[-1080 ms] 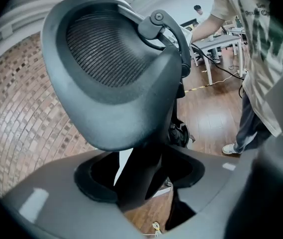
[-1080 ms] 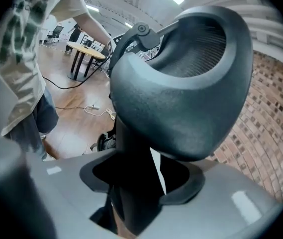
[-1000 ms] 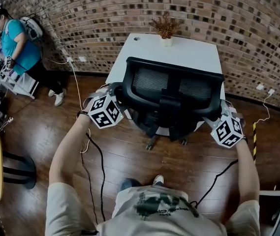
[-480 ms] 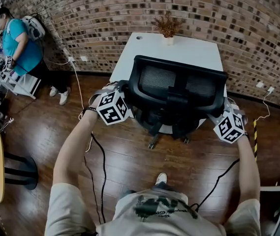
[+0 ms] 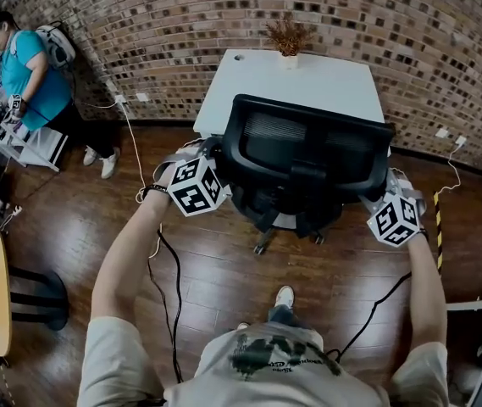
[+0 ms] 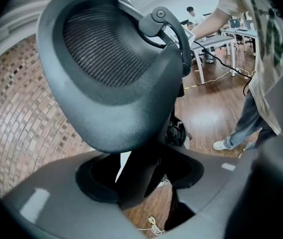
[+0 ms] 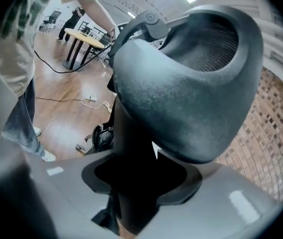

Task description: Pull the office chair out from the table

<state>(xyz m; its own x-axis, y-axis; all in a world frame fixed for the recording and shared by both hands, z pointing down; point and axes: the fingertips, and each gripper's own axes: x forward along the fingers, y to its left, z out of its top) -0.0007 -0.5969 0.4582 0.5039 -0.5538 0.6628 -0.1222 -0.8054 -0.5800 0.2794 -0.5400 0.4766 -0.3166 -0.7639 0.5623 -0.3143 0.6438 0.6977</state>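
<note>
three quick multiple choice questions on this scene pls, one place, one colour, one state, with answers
1. The plant stands: A on a windowsill; B on the white table, near the brick wall; C in a sink.
2. The office chair is: A red; B white; C black.
3. The left gripper is: A shut on the office chair's backrest edge; B open in the air; C shut on a cup.
Answers: 1 B, the head view shows it at the table's far edge; 2 C, frame and mesh are black; 3 A, the backrest edge sits between its jaws.
</note>
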